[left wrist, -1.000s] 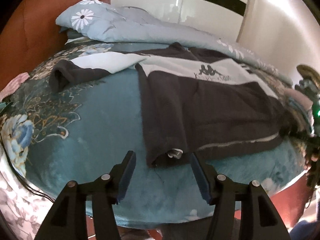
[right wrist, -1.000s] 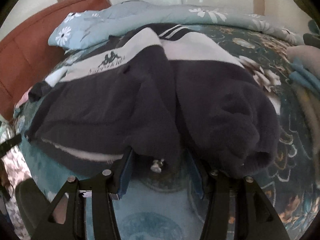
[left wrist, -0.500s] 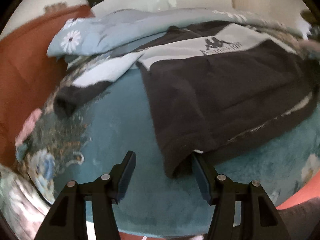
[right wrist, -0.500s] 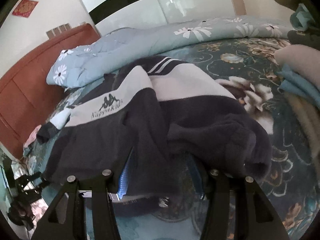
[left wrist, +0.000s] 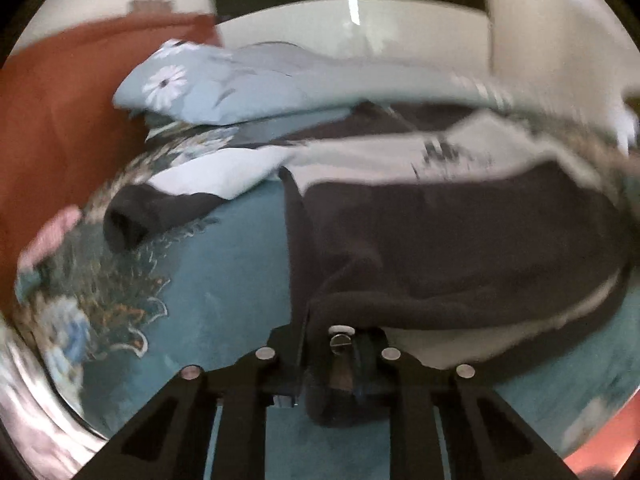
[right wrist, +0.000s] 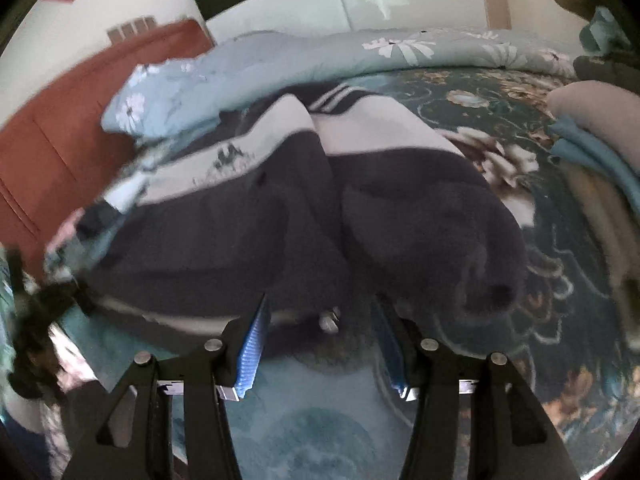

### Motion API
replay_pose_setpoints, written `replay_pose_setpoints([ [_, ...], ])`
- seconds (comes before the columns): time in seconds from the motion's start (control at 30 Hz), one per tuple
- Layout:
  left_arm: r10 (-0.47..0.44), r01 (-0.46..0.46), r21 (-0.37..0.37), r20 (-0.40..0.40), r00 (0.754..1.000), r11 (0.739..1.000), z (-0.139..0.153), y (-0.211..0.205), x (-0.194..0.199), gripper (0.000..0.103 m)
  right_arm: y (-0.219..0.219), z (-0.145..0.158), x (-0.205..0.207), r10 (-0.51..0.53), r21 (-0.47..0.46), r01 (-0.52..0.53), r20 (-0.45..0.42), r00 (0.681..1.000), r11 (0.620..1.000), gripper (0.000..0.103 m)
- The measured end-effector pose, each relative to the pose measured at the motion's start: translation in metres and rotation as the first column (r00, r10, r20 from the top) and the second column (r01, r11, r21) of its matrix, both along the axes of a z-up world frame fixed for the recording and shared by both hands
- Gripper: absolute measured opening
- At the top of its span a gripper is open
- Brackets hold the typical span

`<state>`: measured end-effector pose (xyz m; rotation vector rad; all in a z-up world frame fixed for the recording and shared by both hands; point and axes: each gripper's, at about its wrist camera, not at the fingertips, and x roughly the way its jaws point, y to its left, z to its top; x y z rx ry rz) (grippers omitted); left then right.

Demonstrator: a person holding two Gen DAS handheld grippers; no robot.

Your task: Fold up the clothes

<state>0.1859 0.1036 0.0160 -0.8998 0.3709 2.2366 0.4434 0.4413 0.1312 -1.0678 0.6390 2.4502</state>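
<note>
— So how far along is the folding?

— Barely begun, I'd say. The jacket [left wrist: 460, 232] lies spread on the bed [left wrist: 224, 280], front down to the hem, one sleeve [left wrist: 168, 204] flung out toward the headboard side. In the right view the other half looks bunched over itself [right wrist: 432, 216], not a neat fold. A stack of folded things [right wrist: 592, 152] sits at the bed's far right, so other pieces seem done.

— And the claws?

— The left claw [left wrist: 328, 364] has just been closing and is now clenched on the jacket's near hem corner; dark cloth is pinched between its fingers. The right claw [right wrist: 320, 344] stands released, its fingers either side of the hem edge, the zip pull [right wrist: 330, 320] just ahead between them, nothing pressed.

— What's left?

— Probably everything: grip the right corner, fold the body over, tuck the sleeves.
</note>
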Motion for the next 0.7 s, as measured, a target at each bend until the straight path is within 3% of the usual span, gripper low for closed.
replay_pose_setpoints([
  [0.07,0.041,-0.048,0.113,0.066,0.997,0.992,0.009,-0.016,-0.01,0.019,-0.004,-0.006,-0.001,0.009,0.001,-0.009,0.02,1.0,1.0,0.054],
  [0.17,0.086,-0.115,0.219,0.14,0.986,0.969,0.014,-0.04,-0.019,0.018,-0.005,-0.015,-0.01,0.019,-0.022,-0.018,0.025,1.0,1.0,0.054],
  [0.27,0.124,-0.182,0.27,0.22,0.968,0.945,0.006,-0.063,-0.027,0.018,-0.005,-0.02,-0.02,0.013,-0.037,-0.012,0.016,1.0,0.999,0.054],
  [0.4,0.137,-0.262,0.325,0.361,0.923,0.909,-0.014,-0.085,-0.038,0.018,-0.02,-0.016,-0.029,0.042,0.05,-0.043,0.029,0.999,0.998,0.054],
  [0.47,0.137,-0.282,0.346,0.389,0.911,0.895,-0.016,-0.092,-0.042,0.018,-0.025,-0.012,-0.028,0.05,0.094,-0.052,0.026,0.998,0.994,0.052],
  [0.53,0.134,-0.284,0.352,0.394,0.909,0.892,-0.015,-0.094,-0.043,0.018,-0.029,-0.008,-0.026,0.058,0.131,-0.062,0.033,0.998,0.989,0.028],
  [0.57,0.131,-0.28,0.352,0.392,0.91,0.893,-0.015,-0.093,-0.042,0.018,-0.03,-0.006,-0.025,0.063,0.15,-0.069,0.042,0.997,0.986,0.023],
  [0.7,0.131,-0.266,0.31,0.395,0.909,0.913,-0.018,-0.087,-0.04,0.018,-0.028,-0.01,-0.026,0.092,0.181,-0.109,0.1,0.991,0.978,0.019],
])
